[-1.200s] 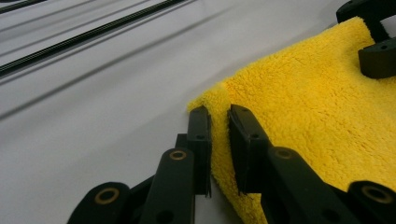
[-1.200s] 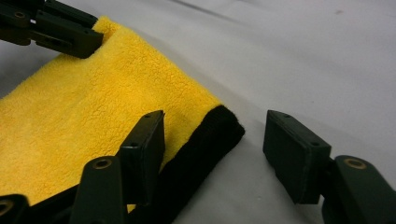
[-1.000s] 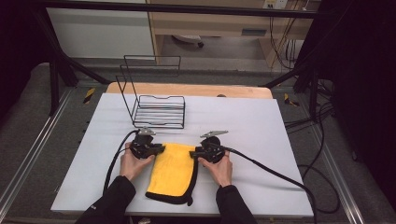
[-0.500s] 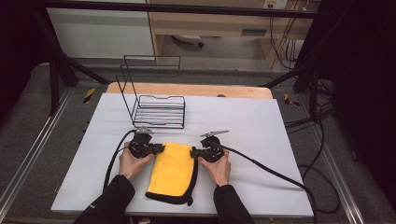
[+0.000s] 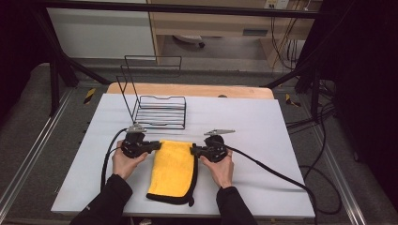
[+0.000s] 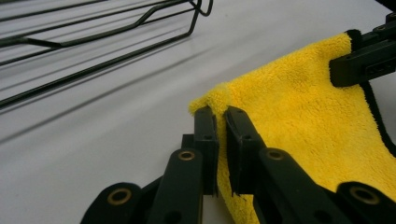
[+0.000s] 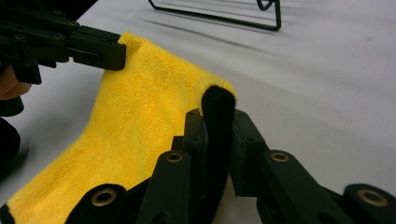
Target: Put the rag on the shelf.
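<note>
White tabletop point(image 5: 281, 140) is seen spread under a dark metal frame, with a wooden strip along its far edge and grey floor to either side. No readable writing, brand or label can be made out on anything. Behind the yellow cloth point(image 5: 173, 168), toward the far edge of the table, a black wire rack point(image 5: 157, 110) is stood; nothing is seen held in it.

The yellow cloth, edged in black, is laid flat on the table near the person's edge, between the two hands. At its left far corner the left gripper point(image 5: 152, 146) is held by the left hand point(image 5: 126, 161); in the left gripper view the jaws are seen pressed together on a raised fold of the cloth's point(image 6: 303, 121) corner. At the cloth's right far corner the right gripper point(image 5: 196, 150) is held by the right hand point(image 5: 221, 168); in the right gripper view its jaws are seen clamped on the black-edged corner of the cloth point(image 7: 140, 121), which is pinched upward between them. A black cable point(image 5: 277, 173) is trailed from the right gripper across the table, away from the cloth.
</note>
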The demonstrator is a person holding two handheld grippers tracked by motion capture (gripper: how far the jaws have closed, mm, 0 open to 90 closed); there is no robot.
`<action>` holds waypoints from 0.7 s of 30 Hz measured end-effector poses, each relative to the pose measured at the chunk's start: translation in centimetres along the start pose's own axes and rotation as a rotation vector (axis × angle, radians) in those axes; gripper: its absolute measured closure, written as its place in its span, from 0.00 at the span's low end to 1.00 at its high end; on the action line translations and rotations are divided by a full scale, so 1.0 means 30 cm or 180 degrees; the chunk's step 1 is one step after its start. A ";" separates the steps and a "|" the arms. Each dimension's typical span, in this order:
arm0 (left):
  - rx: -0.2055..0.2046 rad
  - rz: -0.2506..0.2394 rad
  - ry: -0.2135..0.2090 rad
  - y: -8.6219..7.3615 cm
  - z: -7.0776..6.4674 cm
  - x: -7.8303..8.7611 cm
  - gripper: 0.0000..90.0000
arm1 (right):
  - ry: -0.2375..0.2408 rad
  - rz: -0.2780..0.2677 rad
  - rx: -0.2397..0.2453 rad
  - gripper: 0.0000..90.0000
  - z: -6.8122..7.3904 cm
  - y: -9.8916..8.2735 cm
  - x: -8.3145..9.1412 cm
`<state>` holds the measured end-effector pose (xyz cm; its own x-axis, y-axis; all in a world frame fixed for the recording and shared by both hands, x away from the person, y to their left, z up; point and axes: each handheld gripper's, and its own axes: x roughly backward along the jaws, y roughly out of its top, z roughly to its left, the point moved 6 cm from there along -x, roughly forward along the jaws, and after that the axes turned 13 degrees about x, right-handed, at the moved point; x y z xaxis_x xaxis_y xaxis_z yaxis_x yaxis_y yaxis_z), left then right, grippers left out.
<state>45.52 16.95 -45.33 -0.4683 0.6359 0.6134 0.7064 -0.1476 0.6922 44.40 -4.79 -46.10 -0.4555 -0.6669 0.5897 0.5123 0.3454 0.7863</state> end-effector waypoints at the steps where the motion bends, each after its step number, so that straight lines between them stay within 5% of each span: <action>1: -0.0027 -0.0017 0.0003 0.002 -0.004 0.007 0.92 | 0.0000 -0.0024 0.0024 0.88 0.005 0.004 0.005; 21: -0.0207 -0.0369 -0.0018 0.045 -0.082 0.147 0.92 | -0.0067 -0.0362 0.0442 0.88 0.078 0.096 0.106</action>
<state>43.09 17.69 -40.77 -0.5417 0.6559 0.5257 0.6117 -0.1215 0.7817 42.74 -4.37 -41.54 -0.5205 -0.6936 0.4980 0.3516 0.3574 0.8652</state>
